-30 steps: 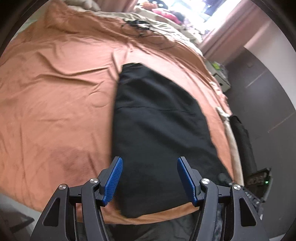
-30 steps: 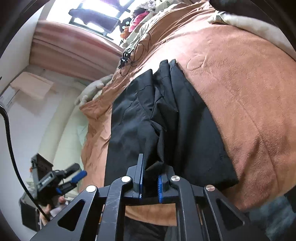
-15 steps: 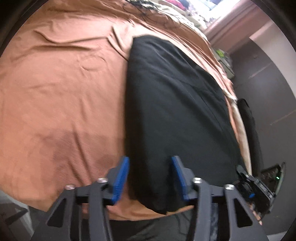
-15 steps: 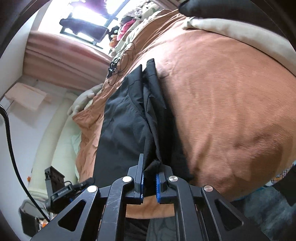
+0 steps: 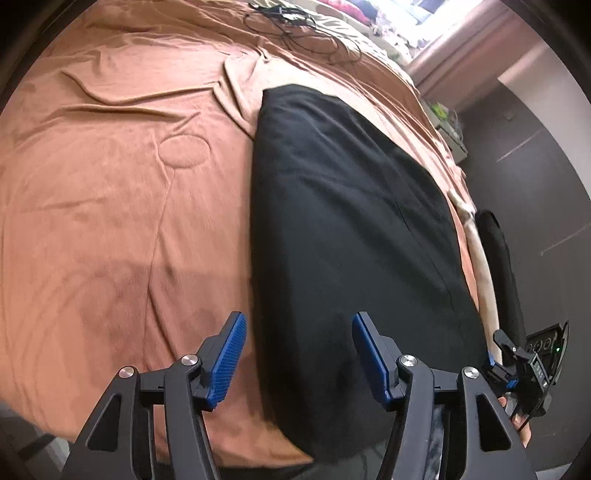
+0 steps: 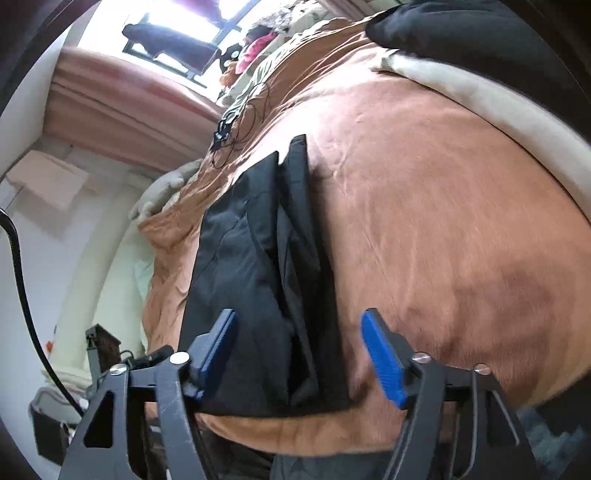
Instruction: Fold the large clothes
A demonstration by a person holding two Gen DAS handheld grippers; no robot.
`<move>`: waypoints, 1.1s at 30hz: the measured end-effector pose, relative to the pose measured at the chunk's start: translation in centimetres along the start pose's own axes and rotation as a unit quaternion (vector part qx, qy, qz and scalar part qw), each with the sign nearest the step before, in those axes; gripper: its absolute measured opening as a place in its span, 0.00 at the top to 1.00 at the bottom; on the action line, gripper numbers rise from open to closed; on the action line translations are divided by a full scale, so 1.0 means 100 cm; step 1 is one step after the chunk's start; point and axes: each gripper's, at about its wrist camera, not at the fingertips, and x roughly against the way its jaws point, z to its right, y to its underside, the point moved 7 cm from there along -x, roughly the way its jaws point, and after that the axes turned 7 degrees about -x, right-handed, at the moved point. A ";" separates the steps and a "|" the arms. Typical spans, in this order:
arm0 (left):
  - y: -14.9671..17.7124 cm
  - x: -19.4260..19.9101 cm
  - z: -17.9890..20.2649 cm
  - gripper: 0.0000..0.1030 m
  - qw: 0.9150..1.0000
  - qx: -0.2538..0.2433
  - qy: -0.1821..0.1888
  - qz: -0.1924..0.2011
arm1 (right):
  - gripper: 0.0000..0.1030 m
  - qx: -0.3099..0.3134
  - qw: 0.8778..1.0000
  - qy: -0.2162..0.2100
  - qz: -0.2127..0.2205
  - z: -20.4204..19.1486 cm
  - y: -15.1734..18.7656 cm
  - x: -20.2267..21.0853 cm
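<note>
A black garment (image 5: 343,229) lies folded lengthwise in a long strip on the brown bedspread (image 5: 110,192). My left gripper (image 5: 295,354) hovers over the strip's near end, its jaws opening, and the blue pads do not touch the cloth. In the right wrist view the same black garment (image 6: 258,280) shows layered folds along its right side. Over that near end my right gripper (image 6: 299,350) has jaws opening, with the cloth below them and not pinched. The right gripper also shows at the left wrist view's lower right edge.
The bedspread (image 6: 443,240) drops off at its near edge in both views. Black cables (image 5: 295,26) lie at the bed's far end. A pale pillow (image 6: 498,107) with dark cloth on it lies at the right. A dark wardrobe (image 5: 535,166) stands beside the bed.
My right gripper let go of the black fold it had pinched, and the cloth now lies flat. My left gripper narrowed, then widened again, and sank closer to the garment.
</note>
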 end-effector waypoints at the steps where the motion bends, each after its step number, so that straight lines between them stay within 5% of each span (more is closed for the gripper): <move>1: -0.005 -0.002 -0.001 0.40 1.000 0.001 0.000 0.000 | 0.31 0.008 1.000 -0.007 -0.005 -0.002 -0.007 -0.005; 4: -0.018 -0.009 -0.005 0.40 1.000 0.004 -0.001 0.001 | 0.24 0.017 0.999 -0.012 -0.032 -0.005 -0.020 -0.021; 13: -0.052 -0.040 -0.020 0.40 1.000 0.019 -0.002 -0.007 | 0.24 0.026 0.993 -0.030 -0.113 -0.005 -0.061 -0.086; 33: -0.106 -0.079 -0.028 0.41 1.000 0.023 0.004 -0.003 | 0.26 0.028 0.978 -0.080 -0.193 -0.032 -0.096 -0.165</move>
